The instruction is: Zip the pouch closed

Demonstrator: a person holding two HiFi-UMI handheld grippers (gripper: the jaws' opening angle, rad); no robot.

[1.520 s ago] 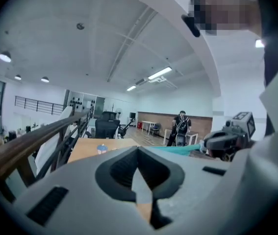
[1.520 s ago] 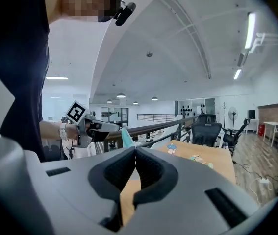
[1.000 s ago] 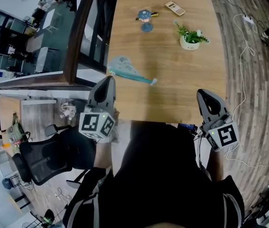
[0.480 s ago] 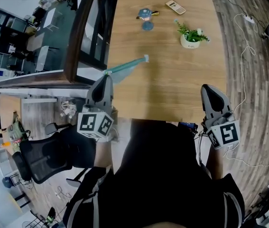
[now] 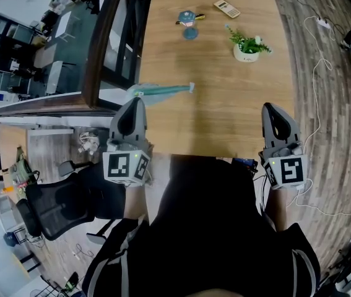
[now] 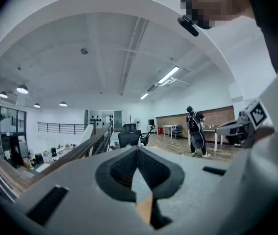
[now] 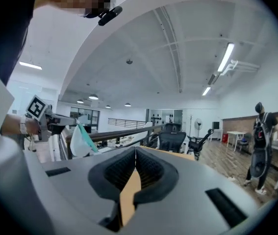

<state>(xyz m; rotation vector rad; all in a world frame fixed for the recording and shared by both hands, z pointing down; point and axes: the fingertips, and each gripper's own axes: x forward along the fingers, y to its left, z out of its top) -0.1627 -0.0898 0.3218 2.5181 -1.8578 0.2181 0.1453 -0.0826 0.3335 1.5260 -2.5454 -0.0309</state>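
Teal-and-white fabric pouch (image 5: pixel 163 90) now edge-on, lifted off light wooden table (image 5: pixel 225 116) where it lay flat before; left gripper (image 5: pixel 134 100) jaws pinched shut on its end. Right gripper (image 5: pixel 273 107) closed, empty, well apart.

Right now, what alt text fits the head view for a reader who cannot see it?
Seen from above, a person holds two grippers at the near edge of a wooden table; the left gripper appears to pinch one end of a teal pouch, the right gripper holds nothing. A potted plant and a keypad device sit farther back.
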